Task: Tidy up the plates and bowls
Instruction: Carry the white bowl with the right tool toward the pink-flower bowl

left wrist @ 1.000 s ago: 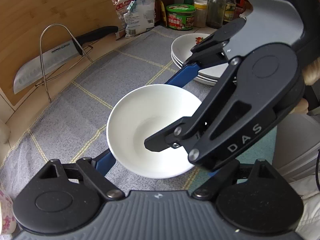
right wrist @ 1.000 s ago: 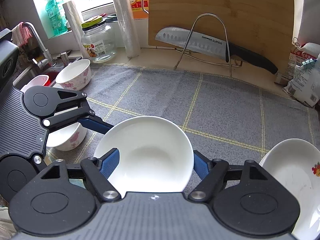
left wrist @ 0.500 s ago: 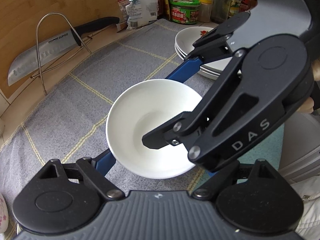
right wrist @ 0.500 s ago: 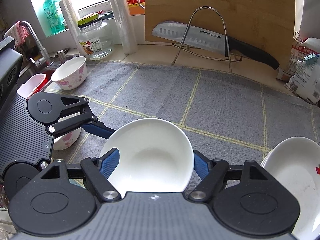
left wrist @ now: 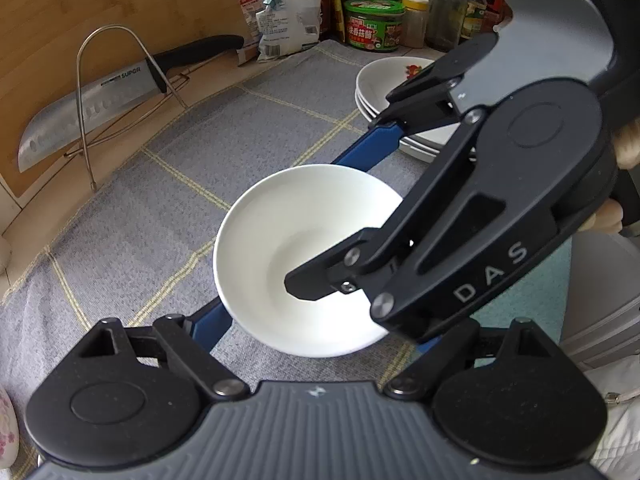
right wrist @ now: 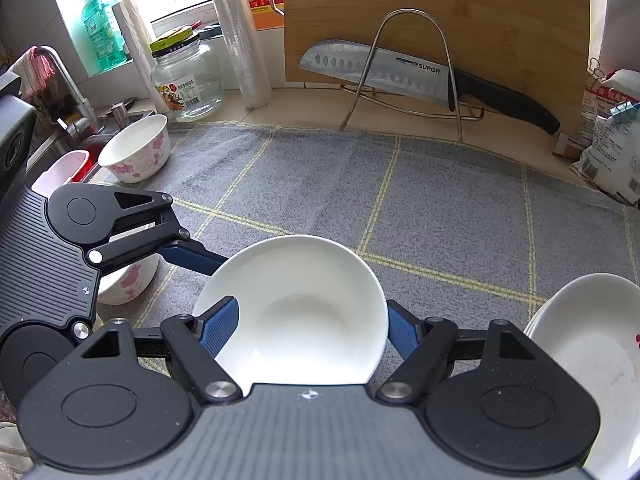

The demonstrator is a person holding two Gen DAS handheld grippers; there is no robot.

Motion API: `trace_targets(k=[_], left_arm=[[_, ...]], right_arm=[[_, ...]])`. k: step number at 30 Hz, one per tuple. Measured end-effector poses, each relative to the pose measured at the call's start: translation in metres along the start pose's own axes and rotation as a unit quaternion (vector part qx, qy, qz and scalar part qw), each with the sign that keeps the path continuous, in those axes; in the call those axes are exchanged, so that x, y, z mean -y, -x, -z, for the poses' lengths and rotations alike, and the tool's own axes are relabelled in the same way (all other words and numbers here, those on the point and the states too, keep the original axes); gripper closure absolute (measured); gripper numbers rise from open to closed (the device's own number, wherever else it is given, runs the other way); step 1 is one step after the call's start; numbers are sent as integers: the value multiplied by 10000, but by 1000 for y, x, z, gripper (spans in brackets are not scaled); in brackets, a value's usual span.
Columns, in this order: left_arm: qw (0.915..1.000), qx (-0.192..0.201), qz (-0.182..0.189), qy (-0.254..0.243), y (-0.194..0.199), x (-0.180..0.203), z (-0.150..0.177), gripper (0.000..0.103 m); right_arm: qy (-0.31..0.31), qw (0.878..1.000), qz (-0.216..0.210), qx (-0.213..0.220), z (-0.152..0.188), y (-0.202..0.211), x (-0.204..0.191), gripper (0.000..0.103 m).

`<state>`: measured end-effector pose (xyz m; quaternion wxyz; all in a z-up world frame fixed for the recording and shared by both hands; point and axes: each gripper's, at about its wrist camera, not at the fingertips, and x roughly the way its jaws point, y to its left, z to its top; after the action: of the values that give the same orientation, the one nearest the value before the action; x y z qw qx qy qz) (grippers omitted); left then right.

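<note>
A plain white bowl (left wrist: 296, 248) is held above the grey checked cloth (left wrist: 248, 136); it also shows in the right wrist view (right wrist: 304, 308). My left gripper (left wrist: 316, 328) and my right gripper (right wrist: 308, 328) both clamp its rim from opposite sides with their blue fingers (right wrist: 218, 326). A stack of white plates (left wrist: 394, 80) with a red mark sits at the right; it also shows in the right wrist view (right wrist: 588, 360). Two floral bowls (right wrist: 138, 152) stand at the left by the sink.
A knife on a wire rack (right wrist: 404, 72) leans against a wooden board (right wrist: 440, 8) at the back. A glass jar (right wrist: 186, 76), plastic rolls and a soap bottle stand by the window. Food bags (left wrist: 280, 12), a green tub (left wrist: 374, 24) and bottles line the far end.
Both grippers have carried the white bowl a little toward the plate stack at the right. The grip on the bowl is unchanged.
</note>
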<state>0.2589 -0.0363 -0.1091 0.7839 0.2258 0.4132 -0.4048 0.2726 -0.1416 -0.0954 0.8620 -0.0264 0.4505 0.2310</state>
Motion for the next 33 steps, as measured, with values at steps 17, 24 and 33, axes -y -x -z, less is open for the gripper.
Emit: trace_targets(k=[17,24,33], left_arm=[[9992,209,-308,138,12,1,7,8],[9967,387,-572,431,31,3,14,7],[9881,695,-918,1016,60,9,21,3]], right_arm=[[-207,9995,65,230,1,10,4,0],[-215,9989,206,352,4,20,0,0],[-152,9973,321,644,11,35,-6,0]])
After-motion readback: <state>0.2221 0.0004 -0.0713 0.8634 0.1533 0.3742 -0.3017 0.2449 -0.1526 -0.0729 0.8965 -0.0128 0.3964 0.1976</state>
